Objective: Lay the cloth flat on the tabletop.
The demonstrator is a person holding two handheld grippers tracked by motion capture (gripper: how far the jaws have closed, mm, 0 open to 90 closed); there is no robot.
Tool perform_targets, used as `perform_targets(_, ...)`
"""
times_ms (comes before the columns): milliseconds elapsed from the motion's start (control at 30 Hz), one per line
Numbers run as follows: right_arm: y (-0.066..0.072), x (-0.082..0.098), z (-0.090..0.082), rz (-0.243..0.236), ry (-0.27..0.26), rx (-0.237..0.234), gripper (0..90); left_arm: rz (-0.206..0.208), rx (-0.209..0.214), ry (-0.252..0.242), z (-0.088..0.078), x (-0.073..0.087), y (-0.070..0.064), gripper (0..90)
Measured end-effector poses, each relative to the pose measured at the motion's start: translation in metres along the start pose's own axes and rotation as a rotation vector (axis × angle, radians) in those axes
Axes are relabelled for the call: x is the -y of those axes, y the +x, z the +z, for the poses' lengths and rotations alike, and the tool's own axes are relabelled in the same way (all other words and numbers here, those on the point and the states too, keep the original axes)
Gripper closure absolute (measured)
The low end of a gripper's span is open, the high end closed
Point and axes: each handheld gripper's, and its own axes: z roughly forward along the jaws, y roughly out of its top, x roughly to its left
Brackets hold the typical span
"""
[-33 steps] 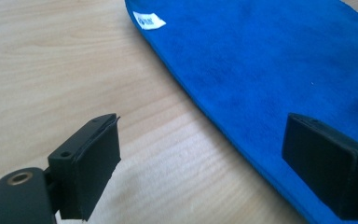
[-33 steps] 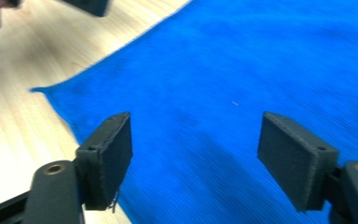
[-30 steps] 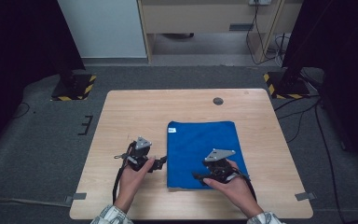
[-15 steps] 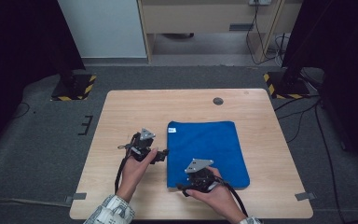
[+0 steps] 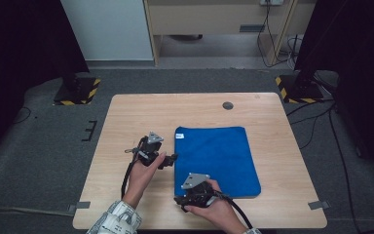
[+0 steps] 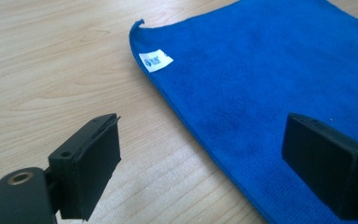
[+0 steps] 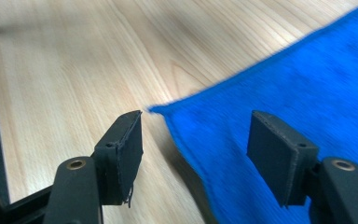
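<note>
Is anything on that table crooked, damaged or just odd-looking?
Nothing much stands out. The blue cloth lies flat and fairly square on the table, with no spill or tear in sight. The one small quirk is its far corner by the white label, which curls up slightly.

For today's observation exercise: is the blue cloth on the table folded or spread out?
Spread out flat. The blue cloth shows as one smooth rectangle on the table, with its white label lying exposed at a corner.

A light wooden bench [image 5: 126, 117] stands on grey carpet [image 5: 44, 146]. Beyond its far edge is a pale cabinet [image 5: 109, 29]; yellow-black striped stand bases [image 5: 78, 90] sit off both far corners, near dark curtains [image 5: 24, 44].
</note>
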Motion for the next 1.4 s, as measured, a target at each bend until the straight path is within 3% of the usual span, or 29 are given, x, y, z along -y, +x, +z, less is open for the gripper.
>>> perform_targets(200, 0.007, -0.005, 0.011, -0.049, 0.015, 0.027, 41.3, 0.006, 0.011, 0.003, 0.002, -0.004, 0.003, 10.6)
perform_targets(300, 0.009, -0.005, 0.014, -0.061, 0.037, 0.07, 57.8, -0.002, 0.011, 0.001, 0.002, -0.009, 0.007, 10.6)
perform_targets(367, 0.008, -0.006, 0.012, -0.05, 0.041, 0.088, 76.4, -0.009, 0.008, -0.005, 0.002, -0.012, 0.01, 10.6)
perform_targets(467, 0.007, -0.006, 0.009, -0.023, 0.022, 0.062, 87.6, -0.009, 0.017, -0.005, 0.005, -0.016, 0.015, 11.1)
perform_targets(767, 0.024, -0.009, 0.009, -0.019, -0.013, 0.056, 88.4, -0.002, 0.039, 0.005, 0.023, -0.038, 0.026, 23.2)
perform_targets(867, 0.028, -0.009, 0.009, -0.02, -0.018, 0.056, 88.2, 0.014, 0.018, 0.02, 0.033, -0.045, 0.029, 27.6)
perform_targets(900, 0.028, -0.009, 0.009, -0.024, -0.02, 0.062, 88.1, 0.023, 0.015, 0.014, 0.035, -0.046, 0.03, 31.8)
perform_targets(1033, 0.027, -0.011, 0.007, -0.014, -0.027, 0.064, 87.7, 0.052, -0.005, 0.066, 0.052, -0.049, 0.04, 37.8)
perform_targets(1133, 0.027, -0.013, 0.006, -0.011, -0.031, 0.067, 87.7, 0.029, -0.006, 0.048, 0.063, -0.047, 0.046, 40.8)
perform_targets(1233, 0.026, -0.012, 0.005, -0.014, -0.022, 0.07, 87.3, 0.03, -0.006, 0.091, 0.075, -0.046, 0.052, 40.6)
perform_targets(1400, 0.025, -0.01, 0.004, -0.013, -0.022, 0.073, 86.6, 0.033, -0.013, 0.096, 0.087, -0.047, 0.055, 44.9)
